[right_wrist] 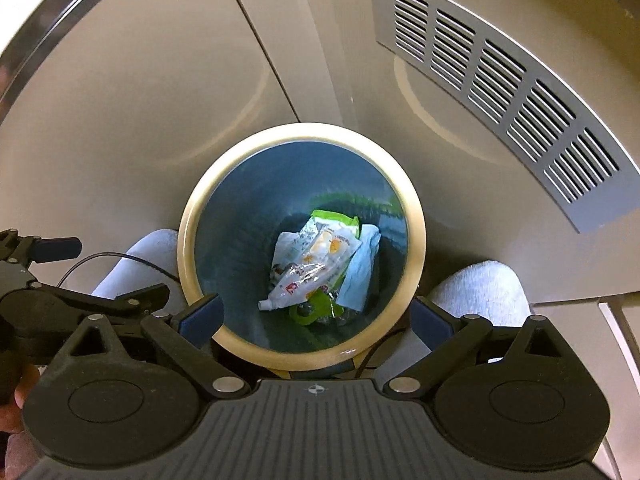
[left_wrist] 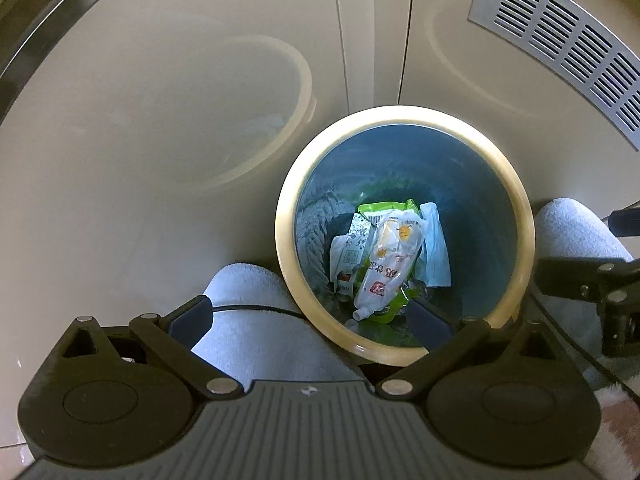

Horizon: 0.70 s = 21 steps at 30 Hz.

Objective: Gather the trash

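A round bin with a cream rim (left_wrist: 404,114) (right_wrist: 300,130) and dark blue inside stands on the floor between a person's knees. At its bottom lie a white squeeze pouch (left_wrist: 390,264) (right_wrist: 310,272), a green wrapper (left_wrist: 386,208) (right_wrist: 334,216), a pale blue tissue (left_wrist: 436,248) (right_wrist: 360,272) and other wrappers. My left gripper (left_wrist: 310,318) hovers open above the bin's near-left rim, nothing between its fingers. My right gripper (right_wrist: 316,316) hangs open over the bin's near edge, also empty. The right gripper (left_wrist: 592,280) shows at the left wrist view's right edge, the left gripper (right_wrist: 80,296) at the right wrist view's left.
The bin sits by beige cabinet doors (left_wrist: 200,100) (right_wrist: 140,100) with a grey slotted vent grille (left_wrist: 560,32) (right_wrist: 500,84) to the right. Knees in light grey fabric (left_wrist: 256,320) (left_wrist: 576,232) (right_wrist: 480,292) flank the bin. A black cable (right_wrist: 120,260) runs near the left knee.
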### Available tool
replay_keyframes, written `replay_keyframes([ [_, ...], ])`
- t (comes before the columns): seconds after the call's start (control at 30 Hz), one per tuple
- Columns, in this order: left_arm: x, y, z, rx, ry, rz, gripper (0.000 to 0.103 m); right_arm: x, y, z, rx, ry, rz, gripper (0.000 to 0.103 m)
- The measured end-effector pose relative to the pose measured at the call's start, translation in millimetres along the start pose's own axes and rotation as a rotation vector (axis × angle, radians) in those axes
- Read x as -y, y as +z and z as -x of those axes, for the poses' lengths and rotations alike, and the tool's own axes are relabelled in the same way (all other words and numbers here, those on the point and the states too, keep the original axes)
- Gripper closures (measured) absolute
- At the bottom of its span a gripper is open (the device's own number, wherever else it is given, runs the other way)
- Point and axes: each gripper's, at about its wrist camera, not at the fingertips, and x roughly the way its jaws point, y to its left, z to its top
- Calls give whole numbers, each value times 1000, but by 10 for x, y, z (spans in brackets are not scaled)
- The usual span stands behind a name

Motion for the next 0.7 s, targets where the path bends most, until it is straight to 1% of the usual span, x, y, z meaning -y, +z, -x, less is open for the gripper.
replay_keyframes([
  [0.47, 15, 57, 53, 2, -12, 6, 0, 9, -9, -54, -12, -26, -10, 4],
  [0.7, 6, 62, 75, 4, -20, 8, 0, -10, -12, -33, -2, -43, -5, 4],
])
